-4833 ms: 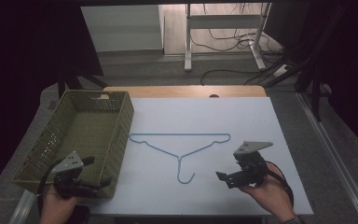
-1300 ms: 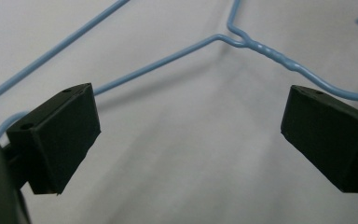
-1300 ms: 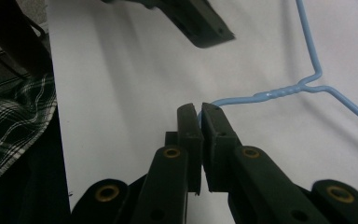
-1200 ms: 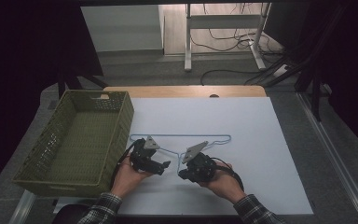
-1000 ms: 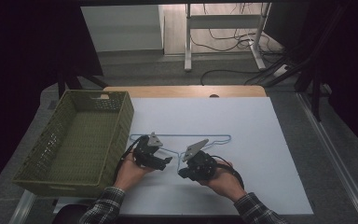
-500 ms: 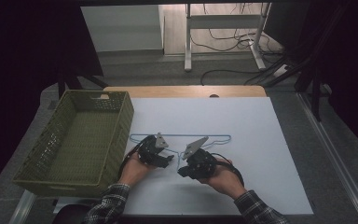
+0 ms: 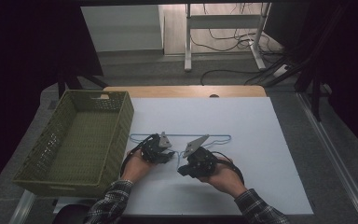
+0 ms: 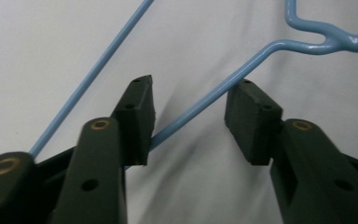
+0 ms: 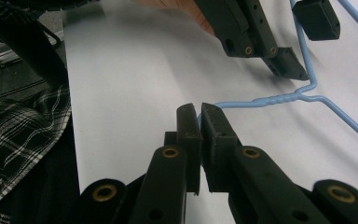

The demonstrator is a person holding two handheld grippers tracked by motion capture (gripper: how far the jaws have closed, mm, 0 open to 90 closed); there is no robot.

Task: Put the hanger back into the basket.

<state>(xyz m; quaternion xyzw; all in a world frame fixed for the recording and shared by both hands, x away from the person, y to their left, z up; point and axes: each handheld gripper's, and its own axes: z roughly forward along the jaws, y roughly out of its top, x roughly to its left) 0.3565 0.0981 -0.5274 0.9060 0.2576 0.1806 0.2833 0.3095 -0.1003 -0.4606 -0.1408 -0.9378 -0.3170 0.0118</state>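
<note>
The person's two hands meet at the near middle of the bench (image 7: 261,140), and between them they cover the lower part of the blue wire hanger (image 7: 214,136). From above, its top bar and the outer ends of its sloping arms can be followed, but the neck and hook are lost under the hand-held grippers. The person is cut off at the bottom edge, showing plaid sleeves (image 7: 109,203) and forearms.

The left hand-held gripper (image 7: 161,151) is partly open. In the left gripper view (image 8: 191,119) one sloping arm of the hanger (image 8: 205,105) runs between its jaws; the wire lies against the left pad, while a clear gap remains to the right pad. These jaws have just been closing, and the wire is not yet pinched from both sides.

The right hand-held gripper (image 7: 189,168) has its jaws drawn together. In the right gripper view (image 9: 200,114) the blue wire (image 9: 279,99) of the hook end enters the narrow slit between the pads, so it is clamped there. Beyond its twisted neck, the left hand-held gripper's jaws (image 9: 303,44) appear farther off.

An olive-green woven basket (image 7: 121,122) stands at the left edge of the bench, touching its white sheet. As far as its shaded floor can be seen, it holds nothing.
</note>
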